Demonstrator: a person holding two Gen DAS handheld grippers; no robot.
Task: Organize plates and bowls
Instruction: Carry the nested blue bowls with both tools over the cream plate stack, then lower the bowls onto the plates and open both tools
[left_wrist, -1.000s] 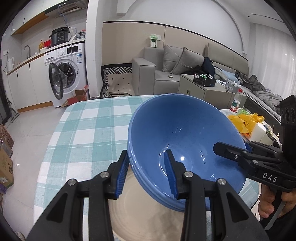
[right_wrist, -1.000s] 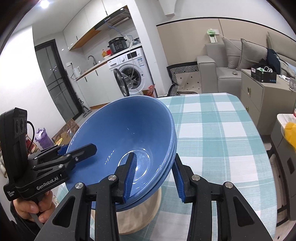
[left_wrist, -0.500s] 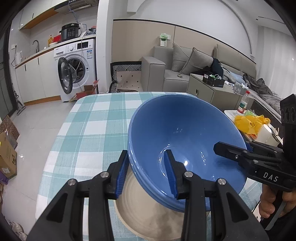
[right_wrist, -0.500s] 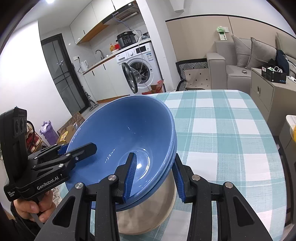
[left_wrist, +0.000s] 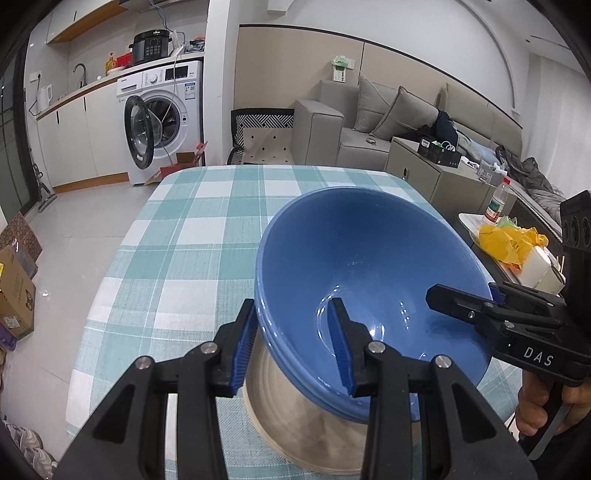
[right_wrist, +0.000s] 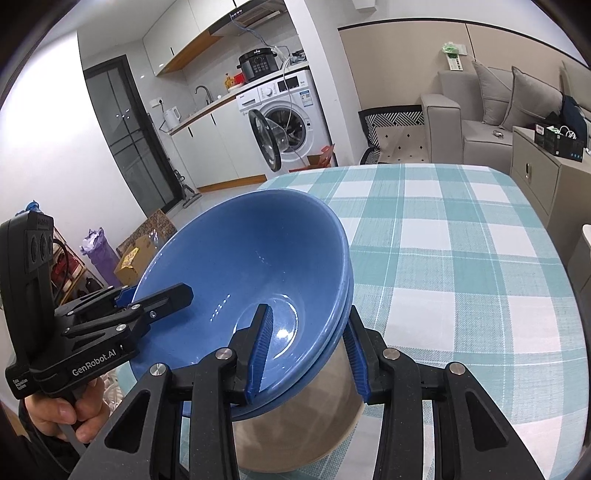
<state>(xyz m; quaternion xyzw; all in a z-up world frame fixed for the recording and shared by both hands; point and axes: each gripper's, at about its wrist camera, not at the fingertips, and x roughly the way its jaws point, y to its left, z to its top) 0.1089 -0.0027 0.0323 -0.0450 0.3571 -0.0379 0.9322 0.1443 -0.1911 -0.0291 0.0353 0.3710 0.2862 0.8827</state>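
Note:
A stack of blue bowls (left_wrist: 369, 258) (right_wrist: 251, 258) hangs tilted just above a beige plate (left_wrist: 306, 435) (right_wrist: 295, 435) on the checked tablecloth (left_wrist: 207, 229) (right_wrist: 443, 240). My left gripper (left_wrist: 291, 310) is shut on the stack's left rim, one blue pad inside the bowl and one outside. My right gripper (right_wrist: 308, 314) is shut on the opposite rim in the same way. Each view shows the other gripper across the bowl: the right gripper (left_wrist: 461, 299) and the left gripper (right_wrist: 162, 295), each in a person's hand. The bowls hide most of the plate.
A side surface to the right holds a yellow bag (left_wrist: 513, 240), a white box and a bottle (left_wrist: 495, 203). Cardboard boxes (left_wrist: 14, 288) stand on the floor at left. A washing machine (left_wrist: 162, 122) with its door open and a grey sofa (left_wrist: 369, 125) lie beyond the table.
Both grippers have sunk together with the bowl stack, closer to the beige plate, which now shows larger beneath the bowls. The grips on the rims have not changed.

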